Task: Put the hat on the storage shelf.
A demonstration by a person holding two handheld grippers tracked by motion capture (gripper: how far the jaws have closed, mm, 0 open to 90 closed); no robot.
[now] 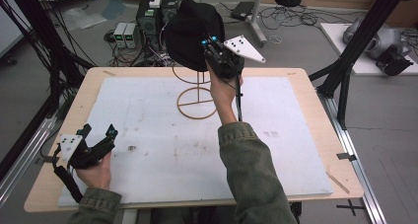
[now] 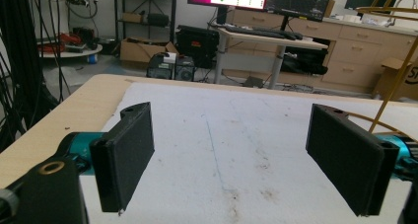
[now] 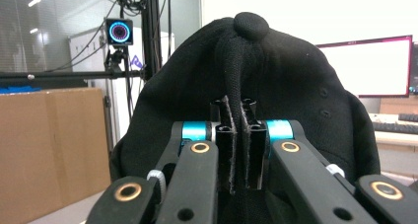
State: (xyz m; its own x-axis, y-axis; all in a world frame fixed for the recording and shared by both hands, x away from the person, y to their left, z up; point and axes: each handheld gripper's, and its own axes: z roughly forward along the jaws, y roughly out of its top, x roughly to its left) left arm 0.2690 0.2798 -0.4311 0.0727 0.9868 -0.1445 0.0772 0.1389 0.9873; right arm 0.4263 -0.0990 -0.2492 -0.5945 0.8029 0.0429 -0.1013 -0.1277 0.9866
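Your right gripper [image 1: 211, 42] is clamped on a fold of the black cap [image 1: 190, 31], held aloft above the wire stand [image 1: 197, 103] at the mat's [image 1: 148, 115] far side. Your left gripper [image 1: 101, 135] rests near-left, jaws wide, empty.
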